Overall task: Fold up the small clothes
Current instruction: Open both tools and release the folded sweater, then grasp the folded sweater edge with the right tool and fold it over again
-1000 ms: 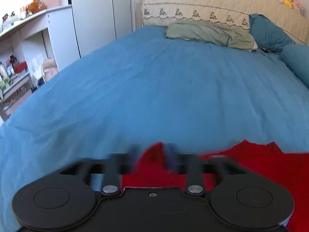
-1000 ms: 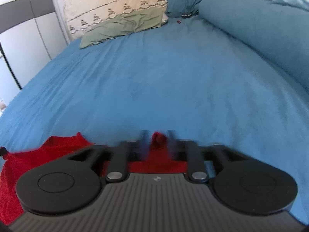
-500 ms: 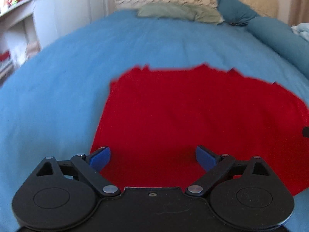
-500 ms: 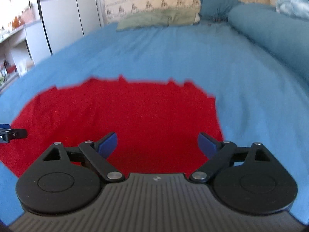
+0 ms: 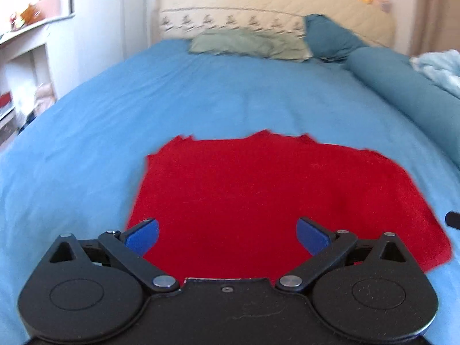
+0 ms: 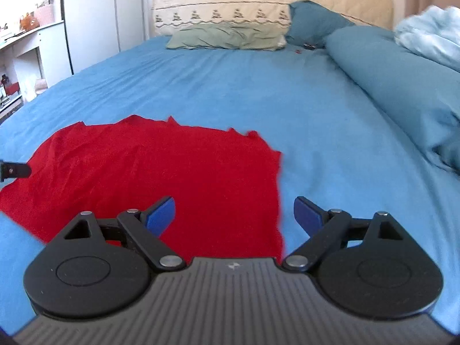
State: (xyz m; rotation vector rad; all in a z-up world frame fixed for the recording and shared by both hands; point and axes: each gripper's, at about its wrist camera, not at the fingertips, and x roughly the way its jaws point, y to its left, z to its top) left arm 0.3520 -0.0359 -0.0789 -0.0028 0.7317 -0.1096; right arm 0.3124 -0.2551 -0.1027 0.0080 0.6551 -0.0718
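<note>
A red garment (image 5: 276,195) lies spread flat on the blue bedsheet (image 5: 86,149); its far edge is jagged. My left gripper (image 5: 227,237) hovers over the garment's near left part, jaws wide open and nothing between the blue pads. In the right wrist view the same red garment (image 6: 161,178) fills the lower left. My right gripper (image 6: 234,215) stands open over the garment's right edge, with no cloth in its grip. A dark tip of the left gripper (image 6: 14,169) shows at the left border there, and a tip of the right gripper (image 5: 452,220) at the right border of the left view.
A green pillow (image 6: 227,38) and a dark teal pillow (image 6: 313,23) lie at the head of the bed, before a beige headboard (image 5: 276,8). A long teal bolster (image 6: 402,86) and a pale blue blanket (image 6: 431,37) run along the right. White cupboards and shelves (image 6: 92,23) stand left.
Both grippers were nearly shut on bunched red cloth a second ago; they have let go, opened wide and drawn back, and the garment now lies flat ahead of them.
</note>
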